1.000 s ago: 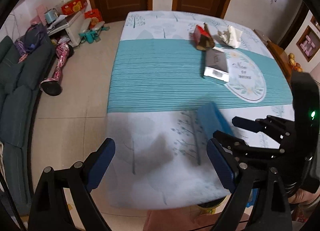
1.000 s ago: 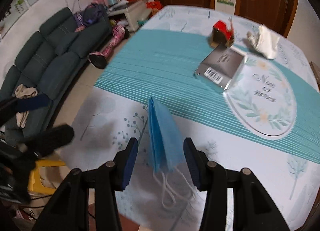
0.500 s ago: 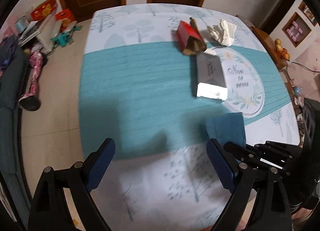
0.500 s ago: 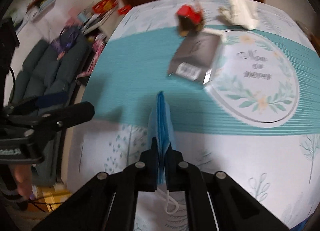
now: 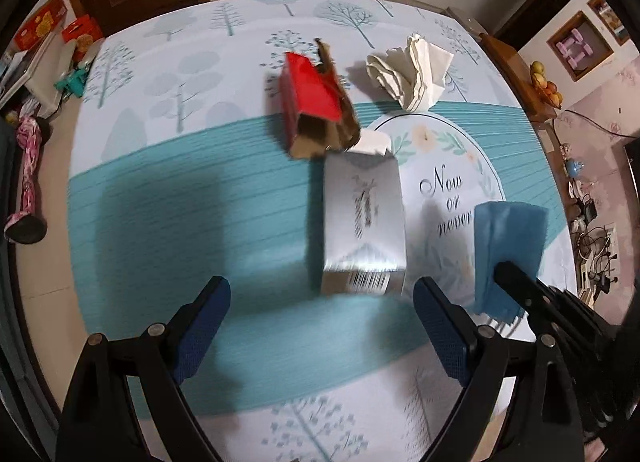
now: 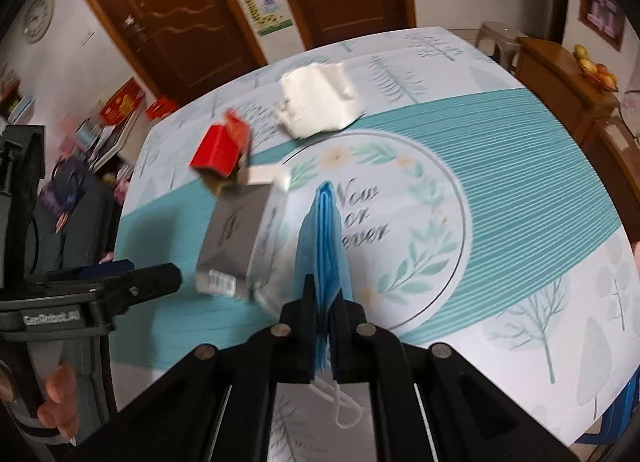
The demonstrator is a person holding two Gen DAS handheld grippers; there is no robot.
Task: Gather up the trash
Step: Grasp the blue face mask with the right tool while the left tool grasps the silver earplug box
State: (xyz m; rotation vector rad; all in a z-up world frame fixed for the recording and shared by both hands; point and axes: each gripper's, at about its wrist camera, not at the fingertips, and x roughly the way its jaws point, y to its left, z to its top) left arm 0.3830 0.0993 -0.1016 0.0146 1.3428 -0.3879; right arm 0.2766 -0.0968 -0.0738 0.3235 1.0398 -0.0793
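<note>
My right gripper (image 6: 325,302) is shut on a folded blue face mask (image 6: 324,230), held off the table with its white ear loops (image 6: 340,402) hanging below; the mask (image 5: 506,250) and the right gripper (image 5: 500,268) also show in the left wrist view. My left gripper (image 5: 322,314) stands wide open just short of a silver carton (image 5: 362,222), nothing between its fingers. Beyond the carton lie a torn red box (image 5: 312,94) and crumpled white tissue (image 5: 412,70). The right wrist view shows the silver carton (image 6: 236,238), red box (image 6: 218,150) and tissue (image 6: 320,100) too.
The table (image 5: 160,190) wears a teal-striped cloth with tree prints and a round "Now or never" motif (image 6: 372,218). Brown doors (image 6: 172,14) stand behind. A wooden cabinet with fruit (image 6: 592,70) is at the right, floor clutter (image 5: 28,142) at the left.
The right gripper closed on the blue mask and lifted it toward the table's middle. The left gripper, still open, advanced across the table up to the silver carton.
</note>
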